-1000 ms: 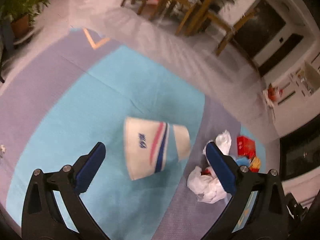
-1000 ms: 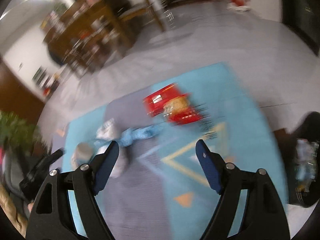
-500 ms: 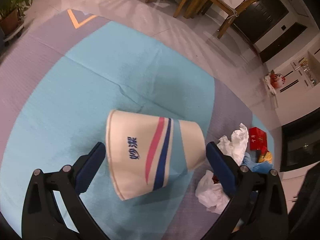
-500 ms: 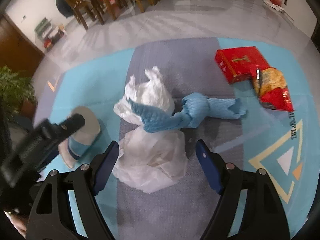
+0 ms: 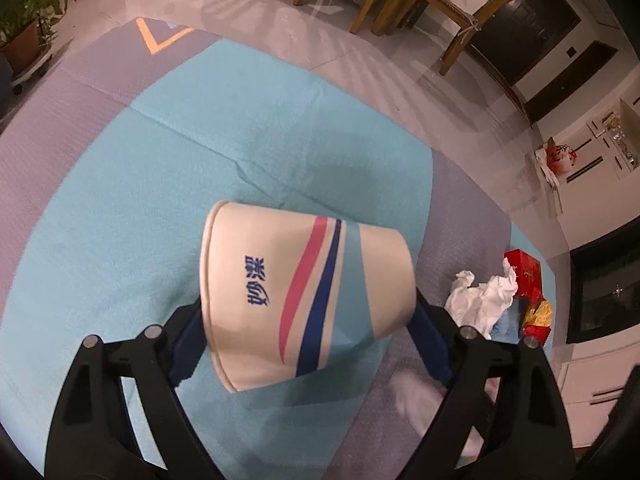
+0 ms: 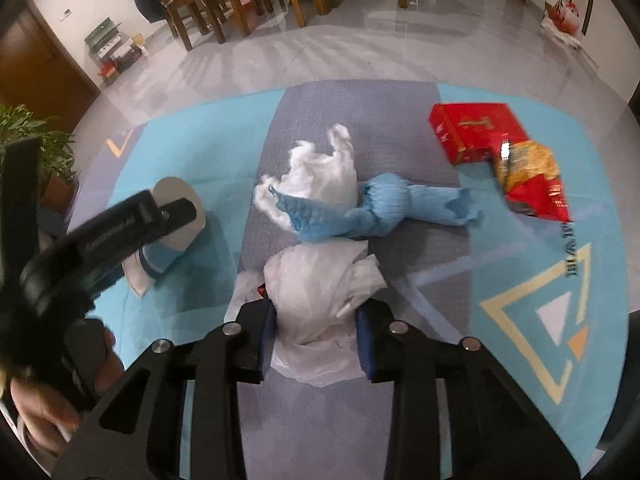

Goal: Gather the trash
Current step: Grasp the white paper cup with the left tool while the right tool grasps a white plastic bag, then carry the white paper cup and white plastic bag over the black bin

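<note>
Left gripper [image 5: 308, 316] clamped end to end on paper cup [image 5: 304, 300], long axis lying 9-to-3 across the fingers; right gripper [image 6: 316, 340] pinched on white plastic bag [image 6: 320, 304], blue rag [image 6: 372, 208] at 12, on teal mat [image 5: 120, 208], dining chairs [image 6: 240, 4] beyond

The cream paper cup with red and blue stripes [image 5: 304, 296] covers the inner tips of the left tool [image 5: 308, 320]. The crumpled white plastic bag [image 6: 320, 300] hides the right tool's [image 6: 316, 336] pads. The hand [image 6: 48, 404] at near left is blurred and cut off by the edge.
</note>
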Action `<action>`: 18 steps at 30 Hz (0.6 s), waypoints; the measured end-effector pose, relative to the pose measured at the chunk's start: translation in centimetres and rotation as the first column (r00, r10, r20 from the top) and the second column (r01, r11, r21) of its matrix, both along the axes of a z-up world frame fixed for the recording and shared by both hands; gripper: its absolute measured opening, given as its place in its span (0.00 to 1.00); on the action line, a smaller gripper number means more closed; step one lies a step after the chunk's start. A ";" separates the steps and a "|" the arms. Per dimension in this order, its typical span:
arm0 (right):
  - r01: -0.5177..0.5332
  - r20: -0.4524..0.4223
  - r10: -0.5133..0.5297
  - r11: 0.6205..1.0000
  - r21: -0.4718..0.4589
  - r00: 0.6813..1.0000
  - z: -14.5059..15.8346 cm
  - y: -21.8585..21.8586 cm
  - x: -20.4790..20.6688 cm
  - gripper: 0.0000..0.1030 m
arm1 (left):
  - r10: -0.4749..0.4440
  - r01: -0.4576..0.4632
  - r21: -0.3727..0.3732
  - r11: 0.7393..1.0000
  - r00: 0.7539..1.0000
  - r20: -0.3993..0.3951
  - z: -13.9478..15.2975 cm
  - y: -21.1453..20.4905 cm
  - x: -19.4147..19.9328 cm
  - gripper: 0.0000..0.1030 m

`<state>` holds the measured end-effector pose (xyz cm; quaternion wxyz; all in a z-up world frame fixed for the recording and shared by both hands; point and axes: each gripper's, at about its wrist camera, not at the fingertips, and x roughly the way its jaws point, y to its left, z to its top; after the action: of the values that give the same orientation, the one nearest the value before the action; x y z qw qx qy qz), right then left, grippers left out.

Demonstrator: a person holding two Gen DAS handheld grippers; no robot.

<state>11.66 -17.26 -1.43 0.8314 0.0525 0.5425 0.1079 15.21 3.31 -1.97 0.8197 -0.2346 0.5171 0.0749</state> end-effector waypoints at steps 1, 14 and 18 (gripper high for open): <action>-0.004 0.009 0.004 1.000 -0.001 1.000 0.4 -0.4 -0.5 0.33 | 0.000 -0.001 0.008 1.000 1.000 0.008 0.5 -0.1 -0.2 0.84; 0.096 0.119 -0.108 0.989 0.109 0.987 4.5 -7.1 -5.6 0.33 | -0.100 0.083 0.081 0.993 0.968 0.232 9.0 -4.4 -6.0 0.84; 0.141 0.112 -0.160 0.977 0.161 0.981 5.2 -9.0 -5.4 0.33 | -0.130 0.107 0.099 0.989 0.955 0.268 10.4 -5.3 -7.6 0.84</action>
<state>6.28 -26.31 3.82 0.8629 0.1498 0.4745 0.0888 7.64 -1.99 8.42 0.8954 -0.1771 0.4083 0.0139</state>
